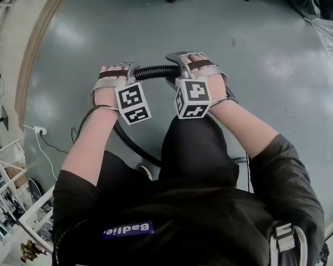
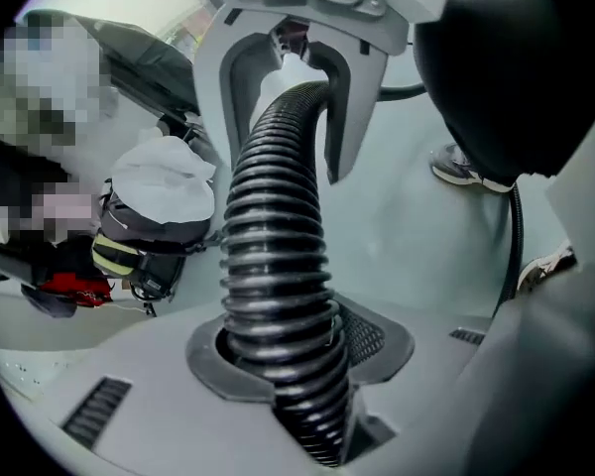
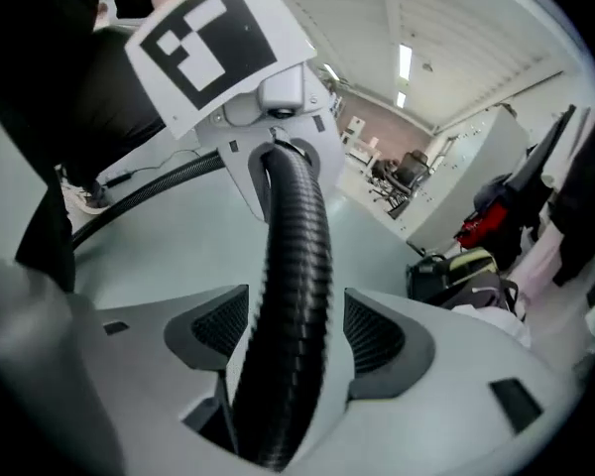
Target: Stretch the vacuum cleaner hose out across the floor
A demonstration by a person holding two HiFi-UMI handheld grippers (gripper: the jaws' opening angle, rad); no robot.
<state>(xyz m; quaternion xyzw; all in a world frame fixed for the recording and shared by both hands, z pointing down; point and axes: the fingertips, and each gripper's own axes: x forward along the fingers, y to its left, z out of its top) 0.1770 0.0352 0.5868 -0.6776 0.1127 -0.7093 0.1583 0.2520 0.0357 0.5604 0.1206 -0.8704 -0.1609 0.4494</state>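
Observation:
The black ribbed vacuum hose [image 1: 155,71] runs in a short span between my two grippers, which I hold close together above the grey floor. My left gripper [image 1: 131,70] is shut on the hose [image 2: 278,266], and its pads press the ribs from both sides. My right gripper [image 1: 176,61] stands open around the hose [image 3: 296,296], with a gap showing at each pad [image 3: 379,333]. Each gripper view shows the other gripper at the hose's far end: the right gripper [image 2: 290,58] and the left gripper [image 3: 274,162]. More hose [image 1: 127,140] loops on the floor by my legs.
A white power strip [image 1: 40,130] with its cable lies at the left by the beige floor border. Bags and a white cap [image 2: 159,206] sit on the floor, and more bags [image 3: 476,266] lie near cabinets. My shoe [image 2: 466,167] stands close to the hose.

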